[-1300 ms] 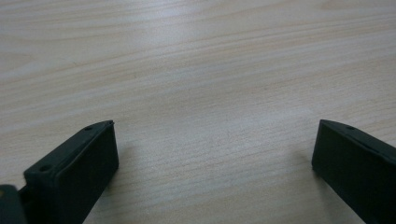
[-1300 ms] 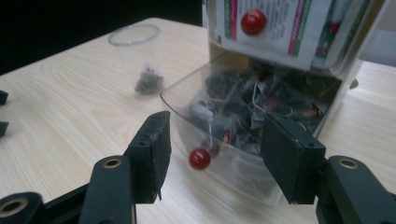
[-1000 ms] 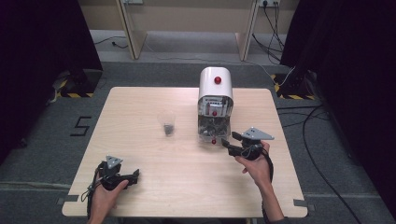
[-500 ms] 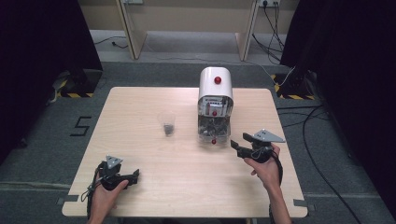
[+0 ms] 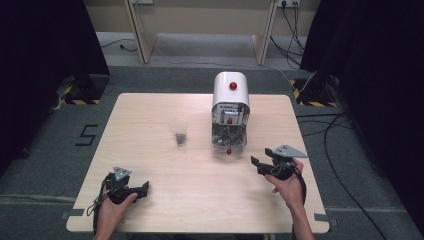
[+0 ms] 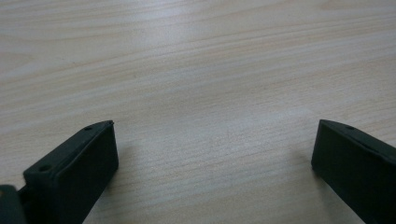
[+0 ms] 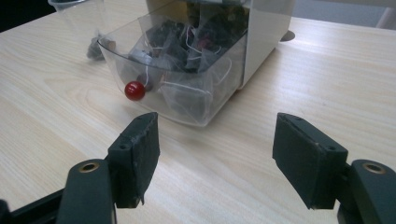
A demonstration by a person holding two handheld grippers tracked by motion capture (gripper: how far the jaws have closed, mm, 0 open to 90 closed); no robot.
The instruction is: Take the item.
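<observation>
drawer [image 7: 187, 100] pulled out; right gripper [image 7: 215, 154] jaws opening, empty.

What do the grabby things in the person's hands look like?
Each hand holds a black tool. The left gripper and the right gripper both carry a small grey three-cornered plate on top, and a black cable trails from each. Up close, the jaws are two chunky black blocks with flat pads and little screw holes. The forearms are bare, with no sleeves showing.
</observation>
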